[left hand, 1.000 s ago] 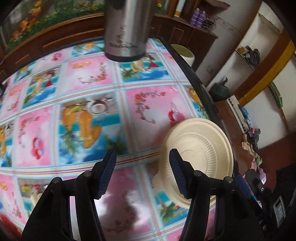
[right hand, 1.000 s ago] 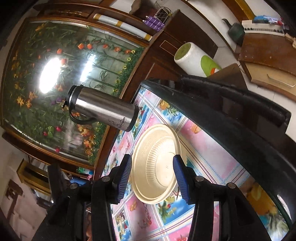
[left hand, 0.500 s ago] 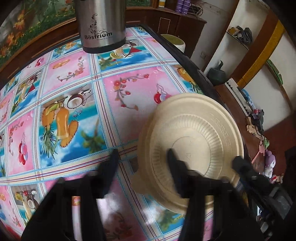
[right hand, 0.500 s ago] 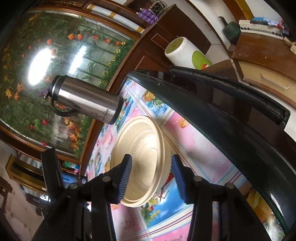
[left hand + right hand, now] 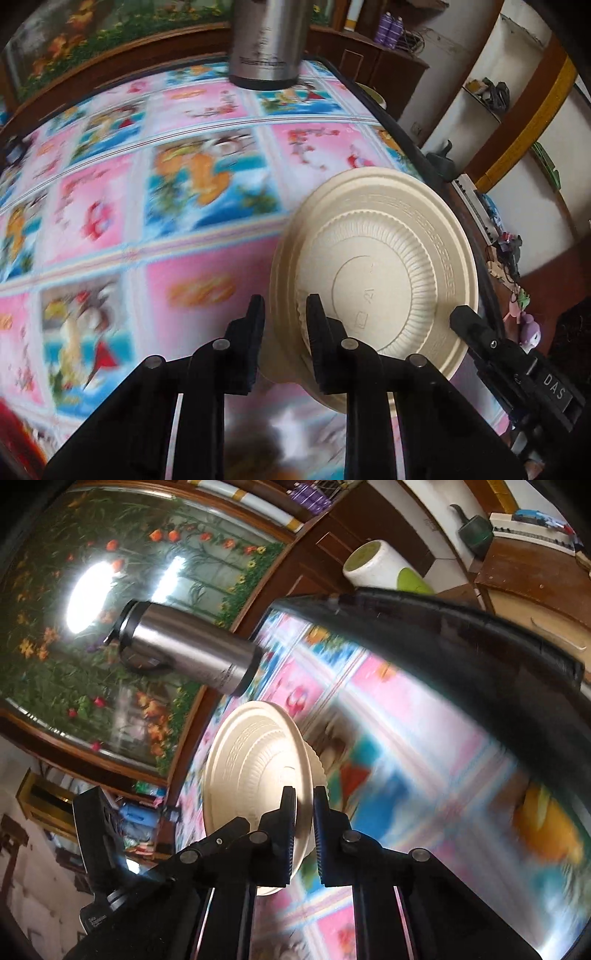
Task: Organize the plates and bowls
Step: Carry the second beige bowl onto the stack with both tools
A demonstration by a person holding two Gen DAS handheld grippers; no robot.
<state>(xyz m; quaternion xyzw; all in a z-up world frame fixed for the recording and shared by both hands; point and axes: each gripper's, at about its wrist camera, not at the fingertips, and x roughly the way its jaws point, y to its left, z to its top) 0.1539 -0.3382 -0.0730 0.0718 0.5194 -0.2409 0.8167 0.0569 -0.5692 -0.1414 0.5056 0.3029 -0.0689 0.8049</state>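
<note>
Early stage, by the look of it: cream plate point(image 5: 391, 273) sits on a bowl point(image 5: 318, 766) near the table's point(image 5: 207, 266) right edge, nothing sorted yet

Left gripper point(image 5: 283, 314) closing over plate rim; right gripper point(image 5: 303, 805) clamped on opposite rim

Right view shows bowl's ribbed side; left view shows plate face

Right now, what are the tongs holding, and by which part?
Both pinch the cream plate by its rim: right tongs shut on the edge, left tongs closing on the opposite side.
</note>
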